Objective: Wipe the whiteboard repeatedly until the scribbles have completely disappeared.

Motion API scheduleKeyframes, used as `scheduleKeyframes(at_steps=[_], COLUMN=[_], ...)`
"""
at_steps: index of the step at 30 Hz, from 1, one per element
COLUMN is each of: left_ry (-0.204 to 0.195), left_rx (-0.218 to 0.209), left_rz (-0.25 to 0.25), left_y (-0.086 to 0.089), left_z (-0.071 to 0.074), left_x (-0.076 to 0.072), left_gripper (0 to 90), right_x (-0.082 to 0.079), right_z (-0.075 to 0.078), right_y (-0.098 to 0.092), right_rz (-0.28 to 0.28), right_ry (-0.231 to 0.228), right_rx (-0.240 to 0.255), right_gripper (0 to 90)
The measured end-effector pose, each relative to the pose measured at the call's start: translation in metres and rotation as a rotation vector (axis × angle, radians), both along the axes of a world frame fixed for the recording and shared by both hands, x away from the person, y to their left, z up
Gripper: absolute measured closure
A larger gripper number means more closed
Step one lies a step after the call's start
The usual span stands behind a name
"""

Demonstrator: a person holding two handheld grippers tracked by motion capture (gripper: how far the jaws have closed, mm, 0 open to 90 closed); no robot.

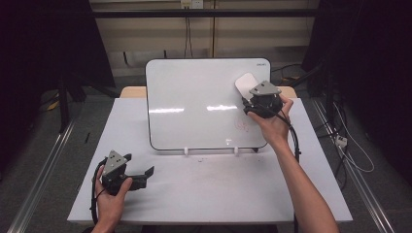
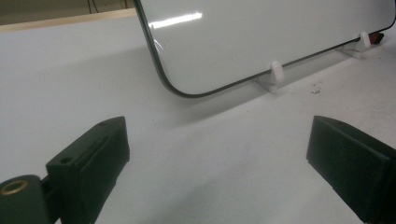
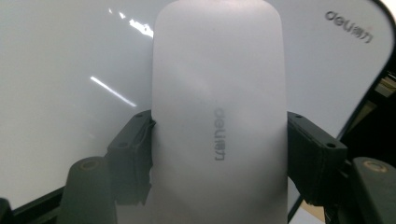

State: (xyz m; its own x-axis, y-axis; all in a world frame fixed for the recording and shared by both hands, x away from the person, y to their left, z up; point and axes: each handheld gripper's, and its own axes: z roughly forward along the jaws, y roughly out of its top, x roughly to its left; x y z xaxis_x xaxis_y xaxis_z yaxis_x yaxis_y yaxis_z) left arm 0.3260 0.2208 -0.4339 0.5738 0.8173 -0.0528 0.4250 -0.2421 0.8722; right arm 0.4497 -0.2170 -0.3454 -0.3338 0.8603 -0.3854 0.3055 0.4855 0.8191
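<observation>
My right gripper (image 1: 253, 99) is clamped on the white whiteboard eraser (image 3: 219, 116), pressing it against the upper right corner of the whiteboard (image 1: 194, 102), just above faint red marks (image 1: 241, 124). My left gripper (image 1: 141, 175) rests spread wide, holding nothing, near the table's (image 1: 204, 194) front left corner.

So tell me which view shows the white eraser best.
The right gripper view: the eraser spans the frame, clamped between the right gripper jaws, with its grey lettering legible, in front of the whiteboard. The high view shows it small, partly covered by that gripper. The left gripper view faces the whiteboard's lower corner and table instead.
</observation>
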Motion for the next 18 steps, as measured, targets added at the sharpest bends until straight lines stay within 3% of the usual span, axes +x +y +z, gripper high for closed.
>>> scheduleKeyframes(at_steps=[11,18], left_ry=[0.003,0.0], left_rx=[0.005,0.0], left_rz=[-0.007,-0.001], left_y=[-0.002,0.0], left_z=[-0.001,0.0], left_x=[0.001,0.0], left_gripper=[5.9,5.9], right_x=[-0.019,-0.02], right_z=[-0.027,-0.027], right_y=[0.027,0.026], right_rz=[0.08,0.085], right_ry=[0.004,-0.004], right_rx=[-0.06,-0.055], right_gripper=[31.5,31.5])
